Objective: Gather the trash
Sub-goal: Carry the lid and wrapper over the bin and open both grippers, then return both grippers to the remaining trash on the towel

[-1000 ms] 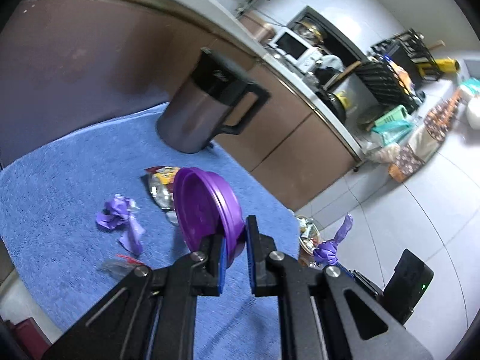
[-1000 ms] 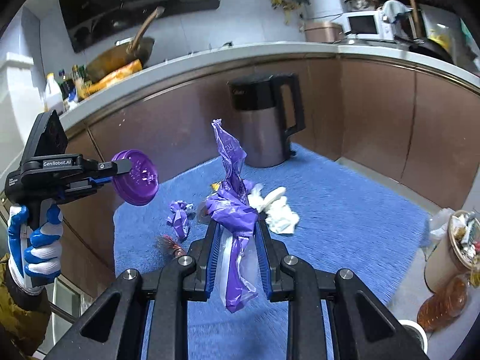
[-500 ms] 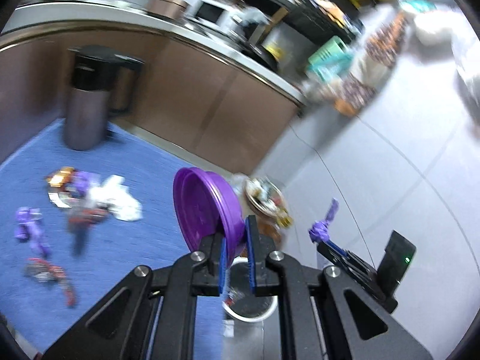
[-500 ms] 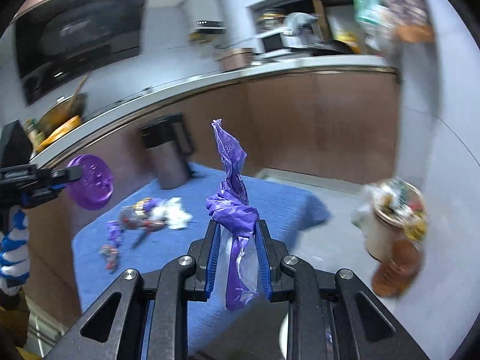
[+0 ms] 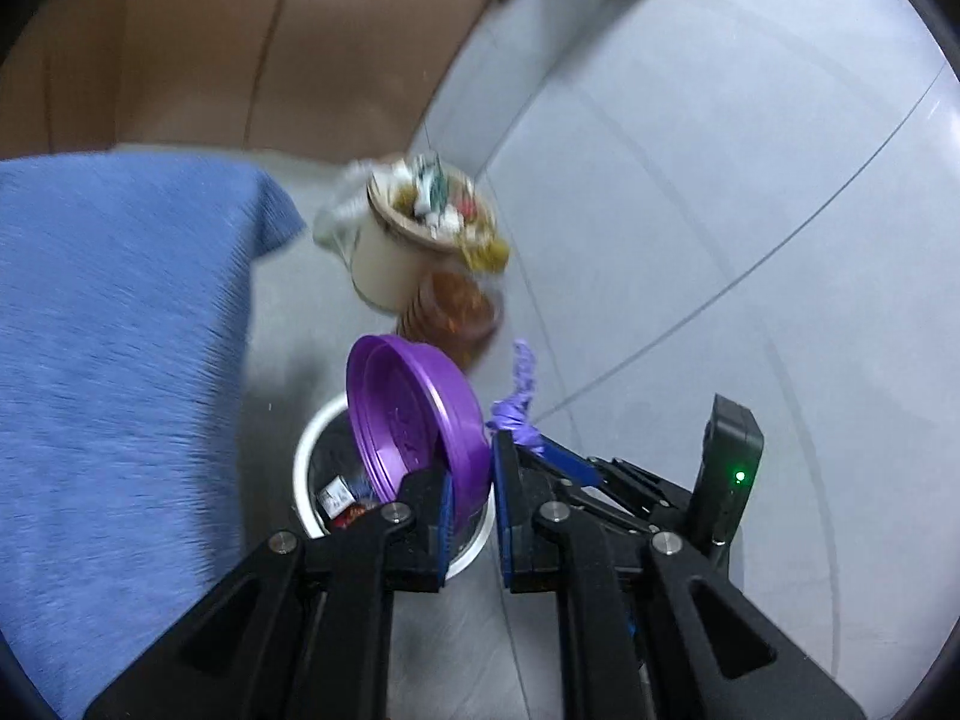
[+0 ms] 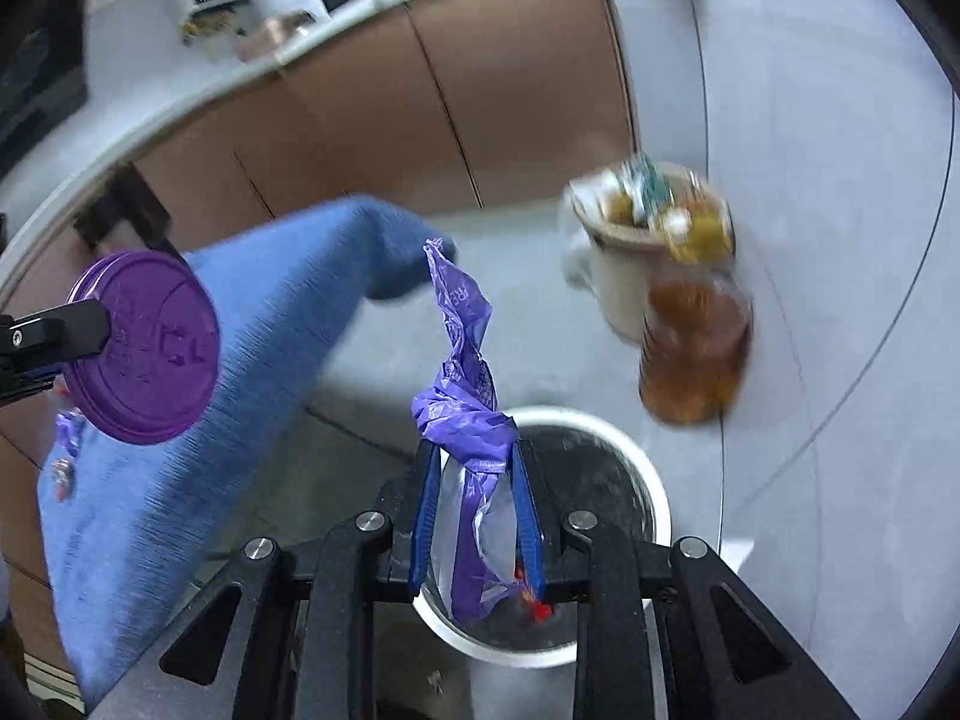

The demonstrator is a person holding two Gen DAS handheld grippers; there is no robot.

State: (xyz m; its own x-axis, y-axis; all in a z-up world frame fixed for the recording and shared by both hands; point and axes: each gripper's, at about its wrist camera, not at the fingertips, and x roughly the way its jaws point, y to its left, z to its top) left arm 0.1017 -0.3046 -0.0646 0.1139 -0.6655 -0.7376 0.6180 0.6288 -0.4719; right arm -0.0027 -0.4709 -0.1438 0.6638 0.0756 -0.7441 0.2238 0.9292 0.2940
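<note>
- Left gripper (image 5: 471, 495), clamped on the purple lid (image 5: 414, 420), has swung off the blue towel (image 5: 114, 330) and now hangs over the white bin (image 5: 312, 450).
- Right gripper (image 6: 477, 510), pinching the purple wrapper (image 6: 465, 396), has likewise arrived above that bin (image 6: 651, 480); release looks imminent.

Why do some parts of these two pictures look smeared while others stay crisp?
Left wrist view: the blue towel-covered table and cream bin of scraps streak with motion blur; the left gripper and round purple plastic lid stay sharp. Right wrist view: the amber jar smears; the twisted purple plastic bag stays crisp.
</note>
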